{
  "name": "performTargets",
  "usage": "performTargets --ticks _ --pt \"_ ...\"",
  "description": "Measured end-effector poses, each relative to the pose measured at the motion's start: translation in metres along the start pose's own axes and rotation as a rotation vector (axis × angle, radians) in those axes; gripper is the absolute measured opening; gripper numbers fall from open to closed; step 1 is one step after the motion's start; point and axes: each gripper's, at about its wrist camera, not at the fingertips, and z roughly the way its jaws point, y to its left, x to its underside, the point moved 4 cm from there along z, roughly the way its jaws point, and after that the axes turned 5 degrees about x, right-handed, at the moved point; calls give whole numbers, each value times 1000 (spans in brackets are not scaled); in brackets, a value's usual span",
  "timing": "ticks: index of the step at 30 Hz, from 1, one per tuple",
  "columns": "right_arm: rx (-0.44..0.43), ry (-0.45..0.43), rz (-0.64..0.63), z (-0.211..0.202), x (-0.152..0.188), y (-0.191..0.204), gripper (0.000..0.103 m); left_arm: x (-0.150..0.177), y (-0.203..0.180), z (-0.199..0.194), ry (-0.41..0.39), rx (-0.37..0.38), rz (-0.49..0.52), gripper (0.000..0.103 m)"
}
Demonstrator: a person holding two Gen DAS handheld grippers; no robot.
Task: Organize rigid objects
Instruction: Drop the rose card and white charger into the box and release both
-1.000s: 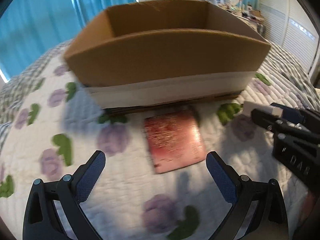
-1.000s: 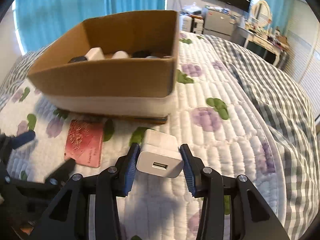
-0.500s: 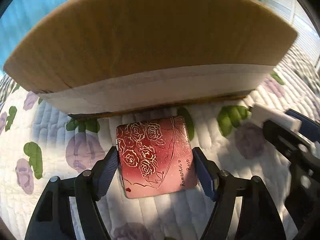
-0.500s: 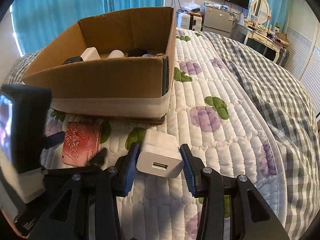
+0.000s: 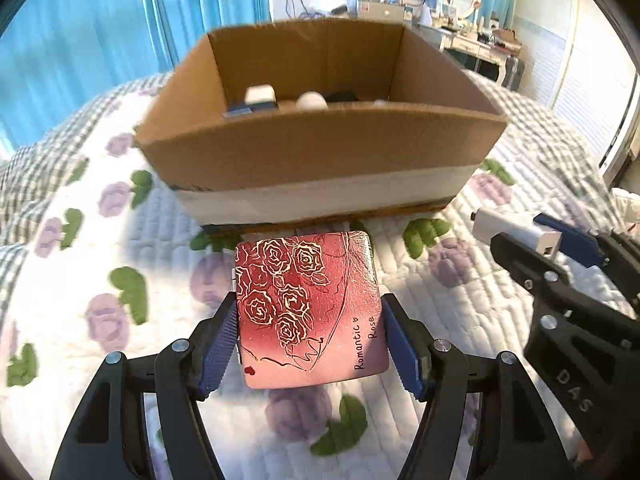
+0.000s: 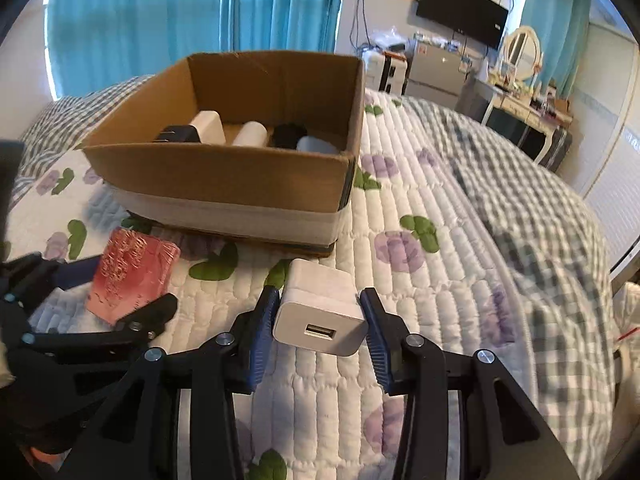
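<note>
My left gripper (image 5: pixel 310 336) is shut on a flat red case (image 5: pixel 308 304) with gold roses, its blue pads pressing the case's two sides. The case hangs just above the quilt, in front of the cardboard box (image 5: pixel 320 152). My right gripper (image 6: pixel 320 320) is shut on a white USB charger (image 6: pixel 320 312), port facing the camera, near the box's (image 6: pixel 224 176) front right corner. Each view shows the other gripper: the charger (image 5: pixel 512 228) at the right, the red case (image 6: pixel 132 276) at the left. The box is open at the top.
Inside the box lie a white block (image 6: pixel 208 126), a black adapter (image 6: pixel 178 134), a white cylinder (image 6: pixel 250 134) and other small items. The box stands on a flowered white quilt (image 6: pixel 400 200). A checked blanket (image 6: pixel 540 208) covers the bed's right side. Blue curtains and furniture stand behind.
My left gripper went from wide open to shut on the red case and has lifted it back from the box. My right gripper has risen a little, still gripping the charger.
</note>
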Motion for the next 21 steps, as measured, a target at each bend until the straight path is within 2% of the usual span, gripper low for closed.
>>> performTargets --ticks 10,21 --pt "2 -110 3 -62 -6 -2 42 -24 16 -69 -118 23 -3 70" --pt "-66 -253 -9 -118 -56 0 42 -77 21 -113 -210 44 17 70"
